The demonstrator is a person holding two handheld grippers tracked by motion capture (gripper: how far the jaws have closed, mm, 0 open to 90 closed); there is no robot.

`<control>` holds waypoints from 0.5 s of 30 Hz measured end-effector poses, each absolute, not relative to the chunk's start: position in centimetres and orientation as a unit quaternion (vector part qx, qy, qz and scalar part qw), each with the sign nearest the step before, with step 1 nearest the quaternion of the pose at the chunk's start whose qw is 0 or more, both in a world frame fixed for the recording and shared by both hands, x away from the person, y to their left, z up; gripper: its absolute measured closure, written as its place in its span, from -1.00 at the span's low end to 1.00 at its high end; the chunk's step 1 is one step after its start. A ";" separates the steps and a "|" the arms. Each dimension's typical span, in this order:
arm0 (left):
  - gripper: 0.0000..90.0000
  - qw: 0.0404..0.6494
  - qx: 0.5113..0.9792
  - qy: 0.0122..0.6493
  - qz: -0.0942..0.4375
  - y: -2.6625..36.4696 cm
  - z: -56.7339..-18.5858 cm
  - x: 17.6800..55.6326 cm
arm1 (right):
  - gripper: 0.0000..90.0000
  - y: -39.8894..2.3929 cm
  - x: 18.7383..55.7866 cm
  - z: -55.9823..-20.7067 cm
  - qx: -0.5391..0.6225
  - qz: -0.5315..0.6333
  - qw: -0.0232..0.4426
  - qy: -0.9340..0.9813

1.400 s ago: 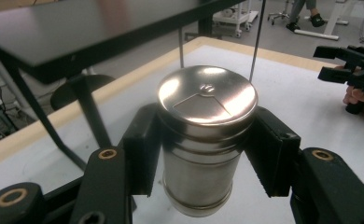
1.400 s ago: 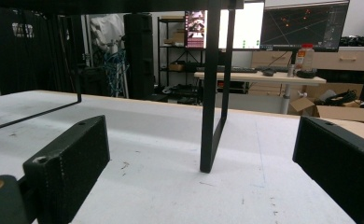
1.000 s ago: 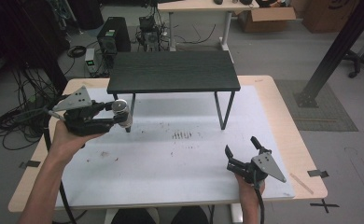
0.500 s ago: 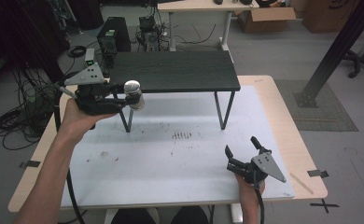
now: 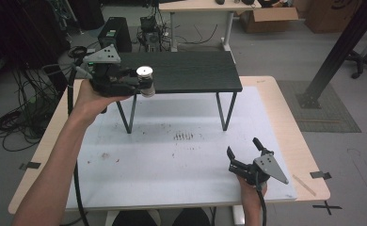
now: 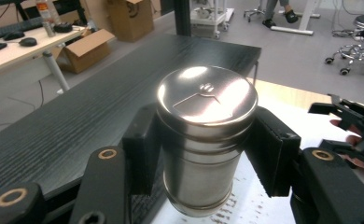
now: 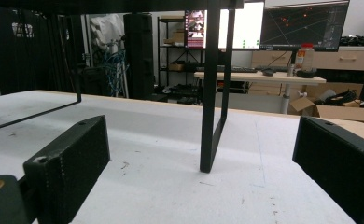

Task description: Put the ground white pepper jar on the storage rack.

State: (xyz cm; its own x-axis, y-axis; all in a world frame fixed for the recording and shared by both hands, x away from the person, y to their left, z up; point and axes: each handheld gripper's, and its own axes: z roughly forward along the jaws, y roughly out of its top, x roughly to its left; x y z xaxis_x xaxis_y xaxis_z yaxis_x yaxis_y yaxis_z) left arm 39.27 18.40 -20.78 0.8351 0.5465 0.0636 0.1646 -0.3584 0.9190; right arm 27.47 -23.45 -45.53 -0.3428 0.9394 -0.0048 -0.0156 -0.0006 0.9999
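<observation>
Your left claw (image 5: pixel 143 84) grips the steel shaker (image 5: pixel 145 80) upright by its body, lifted off the white table (image 5: pixel 172 160) and level with the near-left edge of the black shelf (image 5: pixel 191 70); the pick-up looks done, and setting it down on the shelf top is what seems left. Your right claw (image 5: pixel 245 153) rests wide and empty on the table, well apart.

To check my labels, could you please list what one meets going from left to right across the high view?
Left gripper holding the metal shaker → black shelf → right gripper resting low on the white table.
</observation>
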 end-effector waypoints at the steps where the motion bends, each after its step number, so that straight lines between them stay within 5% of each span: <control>1: 0.09 0.521 0.804 0.222 0.182 18.3 -20.8 39.5 | -0.92 -23.5 27.5 -45.5 0.401 0.583 0.410 0.576; 15: 0.09 0.518 0.802 0.243 0.175 17.0 -21.2 42.6 | -0.92 -23.5 27.5 -45.5 0.400 0.583 0.410 0.576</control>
